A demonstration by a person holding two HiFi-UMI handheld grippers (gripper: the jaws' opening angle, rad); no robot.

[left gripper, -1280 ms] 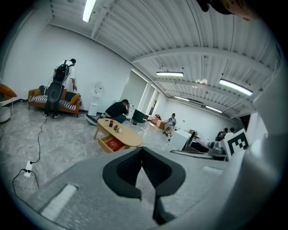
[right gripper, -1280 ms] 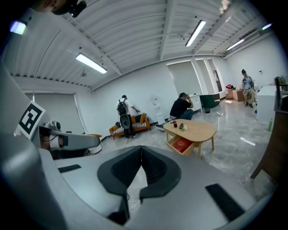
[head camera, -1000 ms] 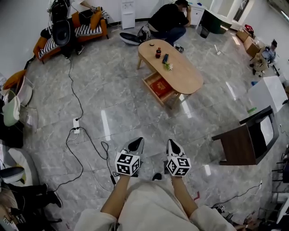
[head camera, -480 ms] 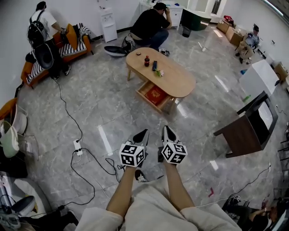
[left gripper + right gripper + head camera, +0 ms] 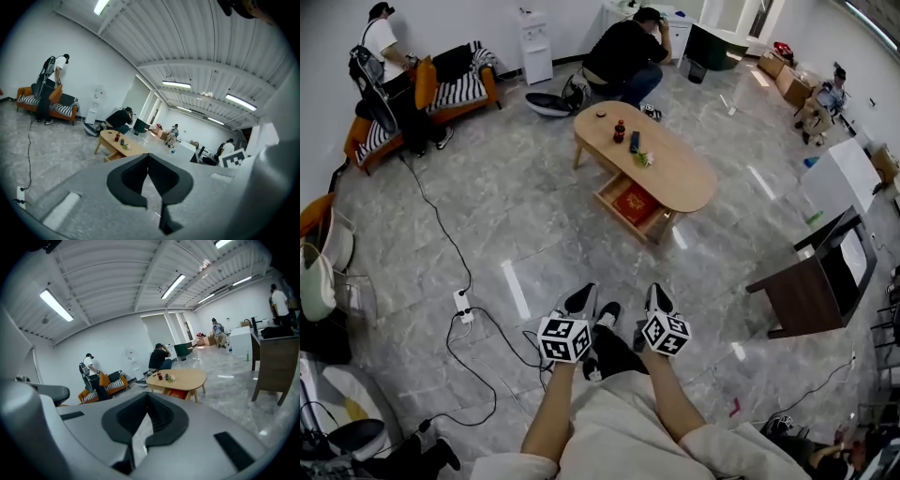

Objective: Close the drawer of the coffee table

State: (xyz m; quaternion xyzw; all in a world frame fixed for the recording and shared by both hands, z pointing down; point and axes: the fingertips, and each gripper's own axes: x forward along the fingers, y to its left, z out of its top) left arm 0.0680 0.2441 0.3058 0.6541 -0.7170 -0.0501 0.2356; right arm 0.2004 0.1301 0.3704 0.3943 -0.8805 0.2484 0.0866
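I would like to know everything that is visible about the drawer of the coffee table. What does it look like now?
The drawer is a shallow tray of light wood, the same colour as the oval coffee table above it. It stands open, pulled out from under the table's long side toward the camera wearer. A flat red thing lies inside and covers most of its bottom. Nothing else is seen touching it.
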